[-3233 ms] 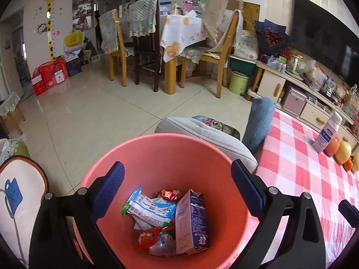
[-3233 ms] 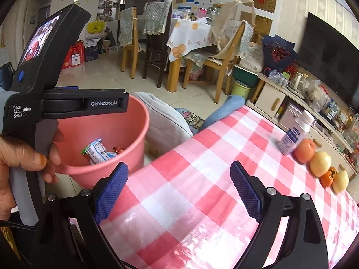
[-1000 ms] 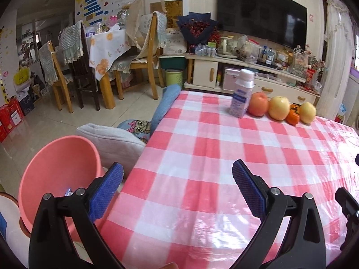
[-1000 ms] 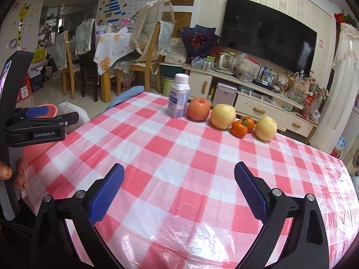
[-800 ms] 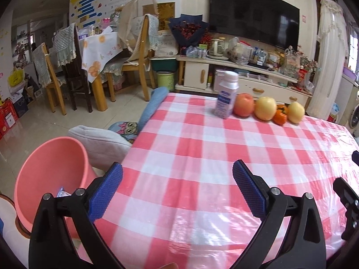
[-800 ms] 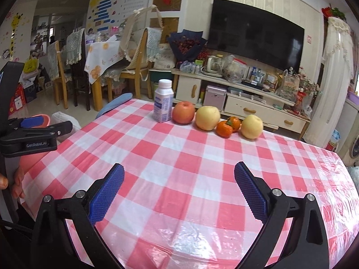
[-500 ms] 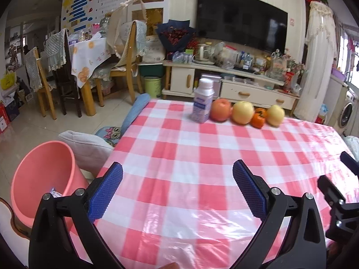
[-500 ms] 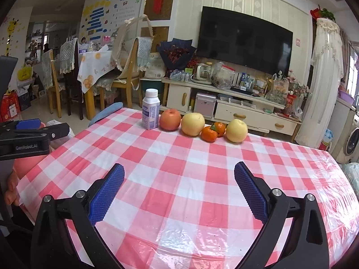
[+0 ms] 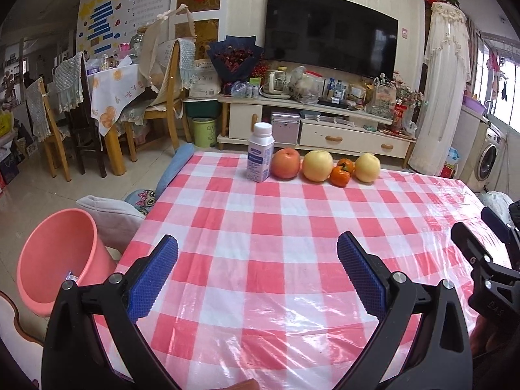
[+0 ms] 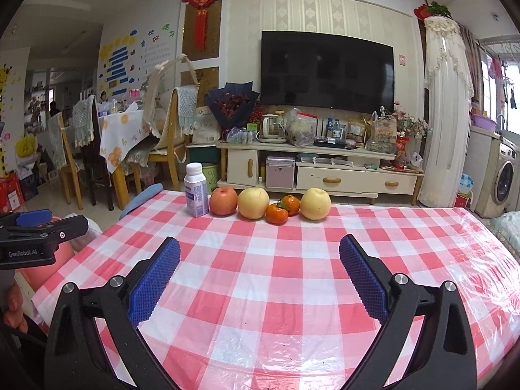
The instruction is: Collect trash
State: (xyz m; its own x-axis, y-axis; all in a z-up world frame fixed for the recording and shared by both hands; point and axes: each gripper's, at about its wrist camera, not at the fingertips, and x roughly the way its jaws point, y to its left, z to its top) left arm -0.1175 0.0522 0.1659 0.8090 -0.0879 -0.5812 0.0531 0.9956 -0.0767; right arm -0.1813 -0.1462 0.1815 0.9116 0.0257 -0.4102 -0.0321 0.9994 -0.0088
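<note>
A pink bucket (image 9: 58, 256) stands on the floor left of the table; a scrap of wrapper shows at its bottom. My left gripper (image 9: 256, 276) is open and empty above the near part of the red-checked tablecloth (image 9: 292, 227). My right gripper (image 10: 258, 279) is open and empty over the same cloth (image 10: 292, 260). A white milk bottle (image 9: 259, 161) stands at the table's far edge; it also shows in the right wrist view (image 10: 196, 190). The left gripper's body (image 10: 35, 237) shows at the left of the right wrist view, in front of the bucket (image 10: 45, 269).
Apples (image 10: 253, 203) and small oranges (image 10: 281, 209) sit in a row beside the bottle. A grey cushion (image 9: 110, 214) and a blue pillow (image 9: 174, 169) lie left of the table. A TV cabinet (image 10: 321, 169) and dining chairs (image 9: 162, 97) stand beyond.
Both grippers have swung right, away from the bucket, and pulled back to face the table. The bucket has slid to the left edge of the left wrist view. Both stay open.
</note>
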